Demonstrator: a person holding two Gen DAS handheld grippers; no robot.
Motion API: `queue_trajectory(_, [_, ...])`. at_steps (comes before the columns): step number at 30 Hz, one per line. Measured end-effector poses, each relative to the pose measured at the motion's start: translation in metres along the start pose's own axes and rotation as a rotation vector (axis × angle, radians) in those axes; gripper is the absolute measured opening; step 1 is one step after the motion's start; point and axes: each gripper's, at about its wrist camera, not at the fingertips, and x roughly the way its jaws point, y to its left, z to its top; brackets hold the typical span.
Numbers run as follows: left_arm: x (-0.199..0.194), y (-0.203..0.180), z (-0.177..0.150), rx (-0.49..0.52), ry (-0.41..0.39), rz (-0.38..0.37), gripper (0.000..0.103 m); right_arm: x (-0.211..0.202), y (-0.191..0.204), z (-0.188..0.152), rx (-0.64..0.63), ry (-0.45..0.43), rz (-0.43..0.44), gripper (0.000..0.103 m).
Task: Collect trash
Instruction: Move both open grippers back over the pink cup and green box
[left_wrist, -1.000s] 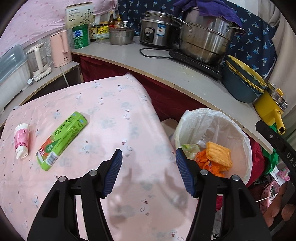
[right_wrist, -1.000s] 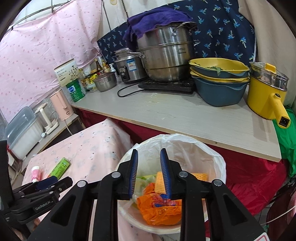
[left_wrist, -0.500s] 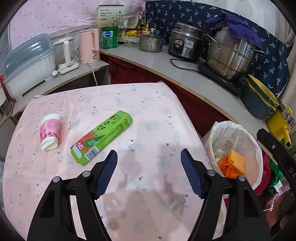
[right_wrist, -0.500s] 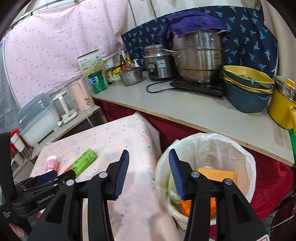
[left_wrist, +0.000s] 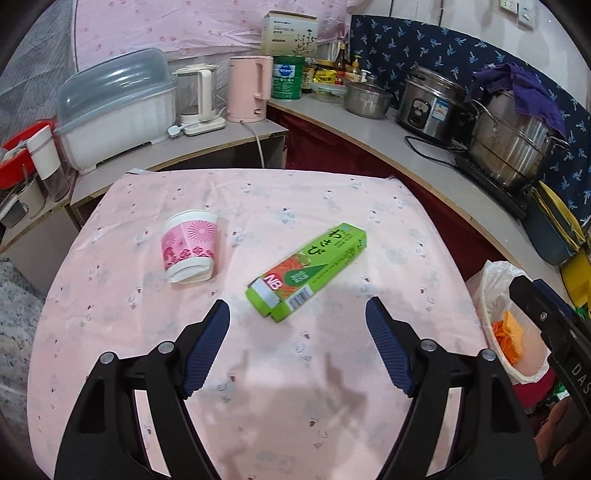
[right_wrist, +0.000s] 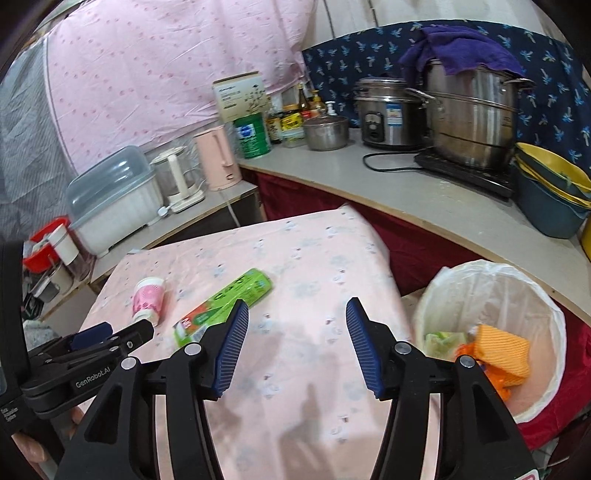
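The bench (left_wrist: 332, 424), pink-clothed, is shown with the lined bin (right_wrist: 535, 295) beside its right edge. A green carton (left_wrist: 306, 273) and a pink cup (left_wrist: 190, 245) are laid flat mid-bench. Left claw (left_wrist: 297, 317) and right claw (right_wrist: 295, 314), just opened further, are held empty.

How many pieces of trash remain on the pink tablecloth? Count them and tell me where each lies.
2. A pink paper cup lies on its side toward the cloth's left; a green carton lies flat to its right, nearer the lined bin. None appears hidden.
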Motion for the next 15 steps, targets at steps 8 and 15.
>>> queue_trajectory(8, [0.001, 0.048, -0.002, -0.043, -0.011, 0.075, 0.082, 0.023, 0.043, -0.010, -0.039, 0.050, 0.051, 0.059])
queue_trajectory(15, [0.019, 0.080, 0.001, -0.082, 0.019, 0.095, 0.083, 0.057, 0.070, -0.017, -0.049, 0.117, 0.086, 0.063])
